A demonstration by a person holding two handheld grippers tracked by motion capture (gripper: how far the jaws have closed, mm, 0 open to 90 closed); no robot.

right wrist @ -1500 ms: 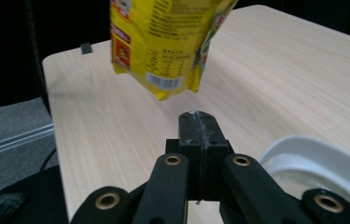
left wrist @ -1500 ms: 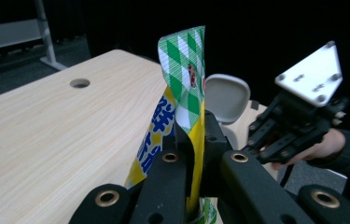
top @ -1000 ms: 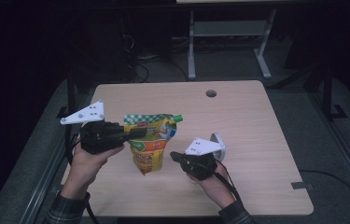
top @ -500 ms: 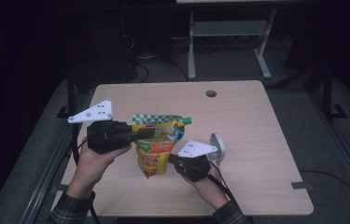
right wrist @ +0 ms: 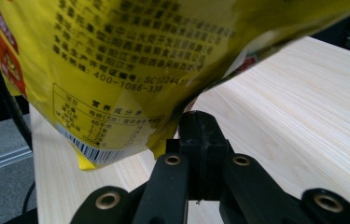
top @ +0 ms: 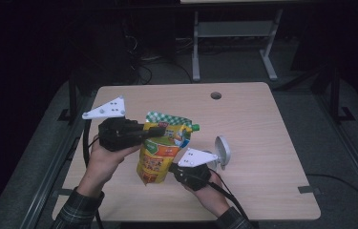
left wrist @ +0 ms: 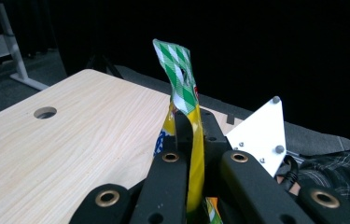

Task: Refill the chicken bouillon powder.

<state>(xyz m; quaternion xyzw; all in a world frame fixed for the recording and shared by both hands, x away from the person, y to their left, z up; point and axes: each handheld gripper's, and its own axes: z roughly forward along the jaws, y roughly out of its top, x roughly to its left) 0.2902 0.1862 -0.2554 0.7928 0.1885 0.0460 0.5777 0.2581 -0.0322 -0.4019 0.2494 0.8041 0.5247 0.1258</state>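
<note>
Pouch held above the table between two grippers: left gripper clamps its upper edge, right gripper clamps its lower corner, jaws closed.

My right gripper hid the pouch corner it pinched; the pouch top ran off frame; its print blurred.
</note>
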